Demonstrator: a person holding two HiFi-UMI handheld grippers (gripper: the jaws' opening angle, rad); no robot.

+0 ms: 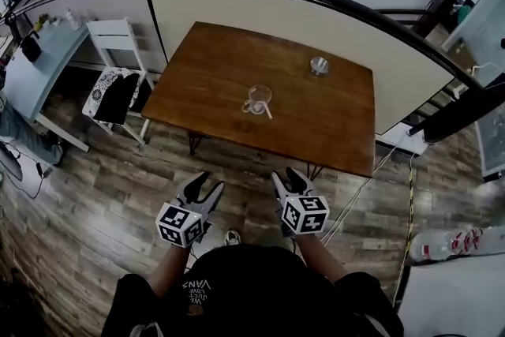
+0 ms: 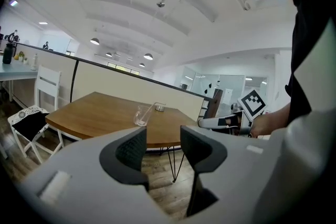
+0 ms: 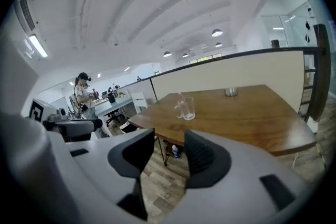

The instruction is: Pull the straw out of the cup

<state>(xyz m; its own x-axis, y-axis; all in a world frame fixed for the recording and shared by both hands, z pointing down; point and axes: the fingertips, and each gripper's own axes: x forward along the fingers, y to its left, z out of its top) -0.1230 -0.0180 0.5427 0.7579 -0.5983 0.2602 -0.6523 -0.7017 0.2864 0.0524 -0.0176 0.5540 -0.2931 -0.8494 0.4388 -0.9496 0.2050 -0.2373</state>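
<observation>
Standing near the middle of the brown wooden bench (image 1: 331, 122) in the head view, the clear glass handled cup (image 1: 258, 99) is holding the pale thin straw (image 1: 267, 110), which is leaning out over its rim toward the person. A small round metal dish (image 1: 319, 65) is sitting well apart from it, farther back and to the right. The left gripper (image 1: 210, 184) and the right gripper (image 1: 285, 176) are hovering side by side over the wooden floor (image 1: 95, 193), short of the bench's near edge.

In the left gripper view, the dark fingers (image 2: 131, 152) are standing apart with nothing between them. They are pointing toward the bench, where the cup (image 2: 140, 116) is sitting with the straw (image 2: 149, 110) slanting up to the right.

In the right gripper view, the fingers (image 3: 202, 157) are likewise gaping apart and gripping nothing. Beyond them the cup (image 3: 188, 108) is resting on the bench with the straw (image 3: 181, 99) rising from it, and the metal dish (image 3: 230, 92) is sitting farther back.
</observation>
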